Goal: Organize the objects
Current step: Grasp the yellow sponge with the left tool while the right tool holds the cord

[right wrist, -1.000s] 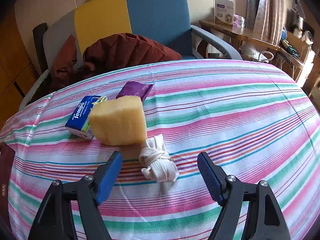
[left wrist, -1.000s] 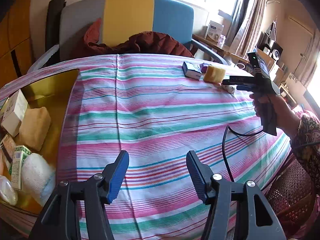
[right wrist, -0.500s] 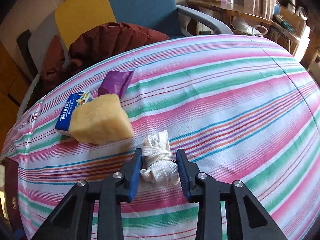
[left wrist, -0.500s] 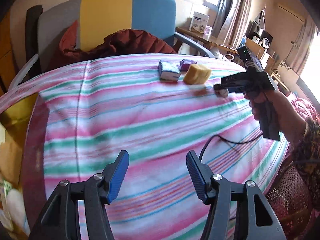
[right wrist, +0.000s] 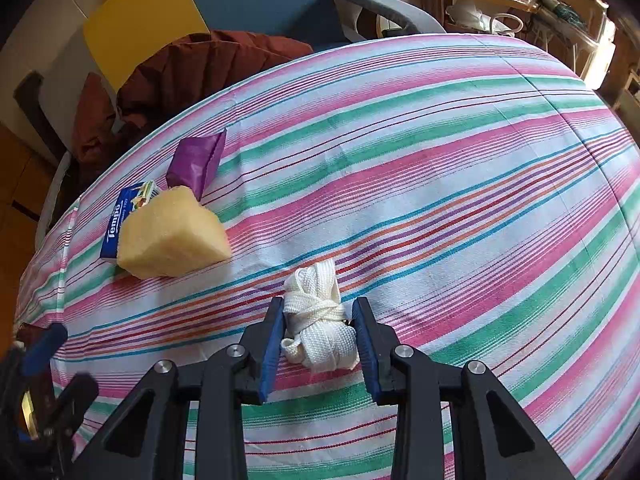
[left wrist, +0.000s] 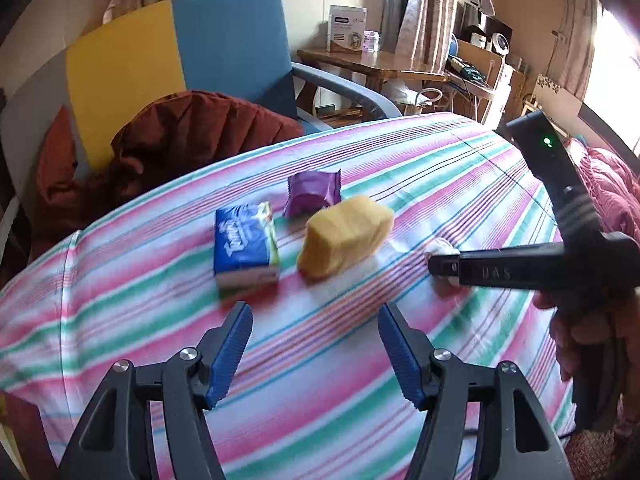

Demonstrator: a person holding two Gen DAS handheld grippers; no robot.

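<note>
From the left wrist, the left gripper (left wrist: 315,354) hangs over the striped cloth (left wrist: 420,168) with its jaws opening and nothing between them; ahead of it lie a blue tissue pack (left wrist: 245,246), a yellow sponge (left wrist: 344,236) and, behind those two, a purple packet (left wrist: 314,194), the three lying close together. To the right a hand (left wrist: 588,332) holds the right gripper (left wrist: 438,266) low to the cloth, and a bit of white shows at its tip. From the right wrist, that gripper (right wrist: 318,332) is clamped on a bundle of white cord (right wrist: 318,320), both blue pads pressed to its sides; the bundle rests on the cloth (right wrist: 440,160), apart from the sponge (right wrist: 174,234), the pack (right wrist: 124,216) and the packet (right wrist: 196,162) further back on the left. The cord is flat woven tape, wound into a short hank and knotted round its middle, soft enough to give under the pads. The step in hand looks like the grasp of the cord, just made. Next would be a straight lift clear of the cloth, while the left gripper, by my reading, needs to settle over the pack or the sponge before closing.
</note>
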